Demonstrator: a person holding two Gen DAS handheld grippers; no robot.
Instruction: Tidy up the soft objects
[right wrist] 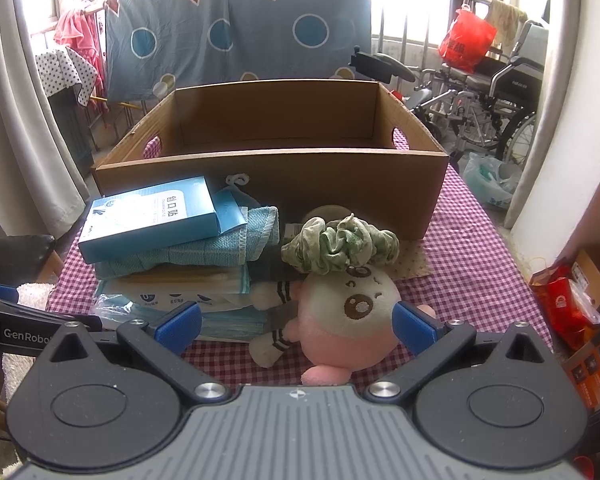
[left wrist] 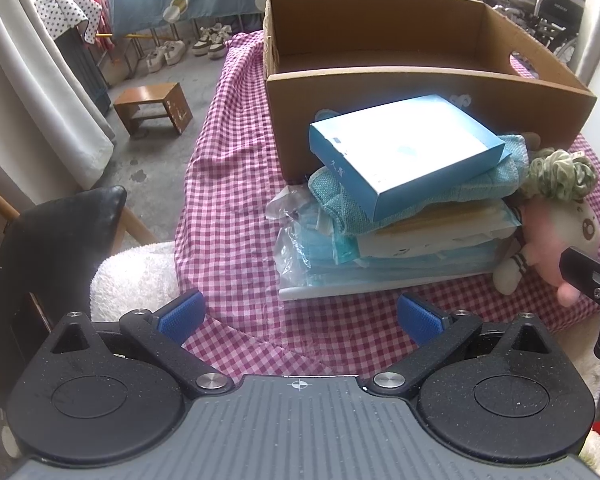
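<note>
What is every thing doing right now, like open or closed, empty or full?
cardboard box: open on top, nothing seen inside
blue box: closed, lying tilted on top of the pile
teal cloth: folded, under the blue box
green scrunchie: bunched, on the plush toy's head
plush toy: lying down
left gripper: open
right gripper: open around the plush toy

Behind the table we see a wheelchair [right wrist: 500, 92], a red bag [right wrist: 466, 40], a little wooden stool [left wrist: 154, 106] and some shoes [left wrist: 210, 42].
</note>
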